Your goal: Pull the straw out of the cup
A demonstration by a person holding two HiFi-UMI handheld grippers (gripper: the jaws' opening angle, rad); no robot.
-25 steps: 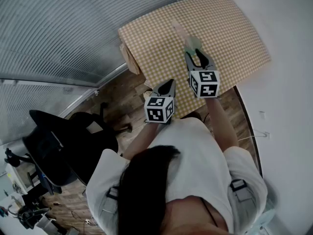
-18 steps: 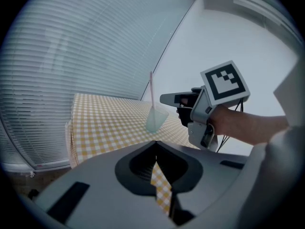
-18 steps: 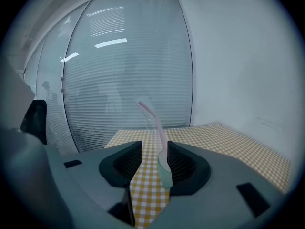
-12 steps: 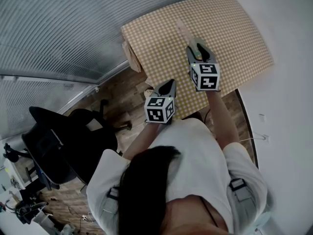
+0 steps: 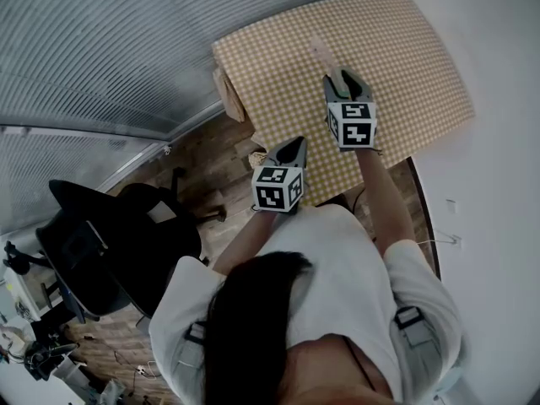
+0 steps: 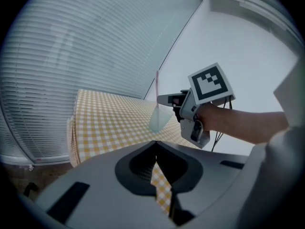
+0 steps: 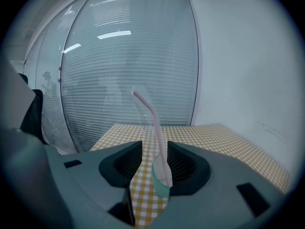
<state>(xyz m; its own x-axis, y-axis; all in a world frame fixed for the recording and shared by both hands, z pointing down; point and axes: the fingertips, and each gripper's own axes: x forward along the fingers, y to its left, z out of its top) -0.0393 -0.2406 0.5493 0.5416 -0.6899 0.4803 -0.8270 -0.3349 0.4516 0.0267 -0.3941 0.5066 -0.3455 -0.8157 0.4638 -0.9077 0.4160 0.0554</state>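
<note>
On the yellow-checked tablecloth, near its middle: pink straw rising out of a pale green cup, bent over near the top and not yet drawn. Framing the cup, jaws of the right gripper parted, right jaw at or against the cup wall, bare cloth on the left side, so nothing clamped. Hovering near the table's front edge, left gripper clenched on nothing, only a sliver of cloth visible below its tips. Judged to be the approach before the pull. To do it well: close gently on the cup, just enough to pin it without crushing the thin wall; bring the other gripper to the straw below the bend; pinch lightly and draw up along the straw's own lean, to avoid tipping or dragging the cup. Beyond the table, slatted blinds and a plain white wall.
</note>
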